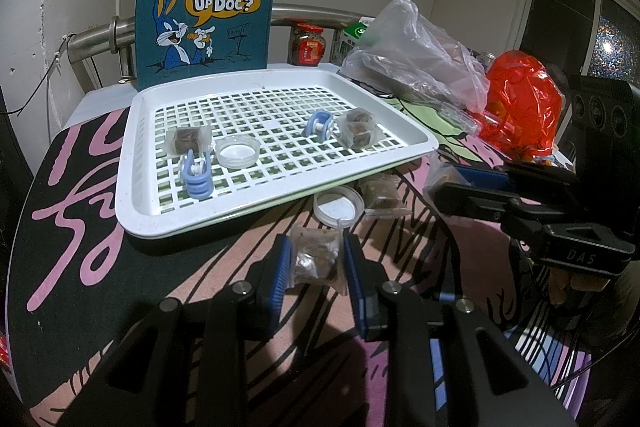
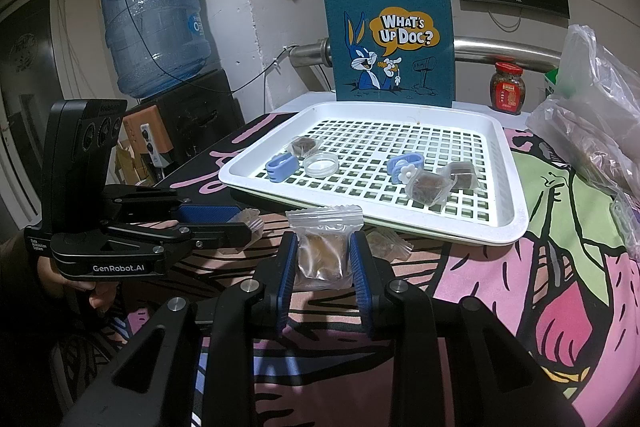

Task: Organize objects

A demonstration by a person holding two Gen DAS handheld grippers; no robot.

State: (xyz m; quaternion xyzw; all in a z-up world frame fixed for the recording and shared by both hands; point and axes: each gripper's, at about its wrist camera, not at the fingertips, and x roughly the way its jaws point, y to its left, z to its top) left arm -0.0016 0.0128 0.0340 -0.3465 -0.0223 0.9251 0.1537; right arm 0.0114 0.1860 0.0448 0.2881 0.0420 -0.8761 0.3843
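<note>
A white perforated tray [image 1: 132, 203] [image 2: 516, 215] lies on the patterned cloth. In it are two blue clips [image 1: 195, 175] [image 1: 318, 125], a clear lid [image 1: 238, 151] and wrapped brown snack packets [image 1: 188, 141] [image 1: 358, 129]. My left gripper [image 1: 316, 247] is shut on a clear snack packet [image 1: 316, 261] just in front of the tray; in the right wrist view the left gripper [image 2: 248, 223] is at the left. My right gripper [image 2: 324, 243] is shut on another snack packet [image 2: 324, 251] and hangs at the right of the left wrist view [image 1: 444, 187]. A second lid [image 1: 338, 207] and a loose packet [image 1: 382, 195] lie by the tray's front edge.
A blue felt tote bag [image 1: 208, 7] [image 2: 390, 39] stands behind the tray, beside a red-capped jar [image 2: 508, 87]. Clear plastic bags [image 1: 420, 59] and a red bag [image 1: 520, 99] crowd the right side. A water jug [image 2: 154, 27] stands at the far left.
</note>
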